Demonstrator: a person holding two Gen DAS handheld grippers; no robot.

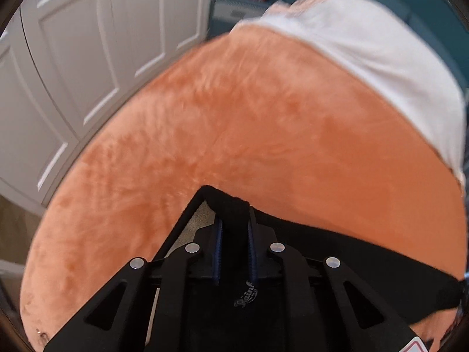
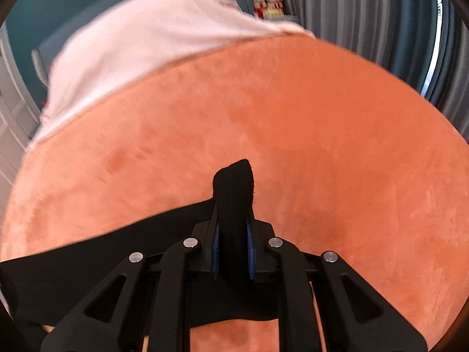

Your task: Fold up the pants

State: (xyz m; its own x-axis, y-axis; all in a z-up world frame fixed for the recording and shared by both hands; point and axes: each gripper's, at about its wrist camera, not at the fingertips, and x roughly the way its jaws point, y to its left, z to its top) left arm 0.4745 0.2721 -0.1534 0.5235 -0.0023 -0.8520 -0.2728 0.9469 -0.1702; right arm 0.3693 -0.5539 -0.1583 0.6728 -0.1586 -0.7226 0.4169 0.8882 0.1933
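Observation:
The black pants are held up over an orange plush bed cover. My left gripper is shut on a bunched black edge of the pants, and the taut fabric runs off to the right. In the right wrist view my right gripper is shut on another bunched edge of the pants, whose ribbed band sticks up past the fingers. The fabric stretches to the left from there. The rest of the pants hangs below, hidden.
A white pillow or sheet lies at the far end of the cover, also in the right wrist view. White panelled doors stand to the left. Grey curtains hang at the right. The orange cover spreads ahead.

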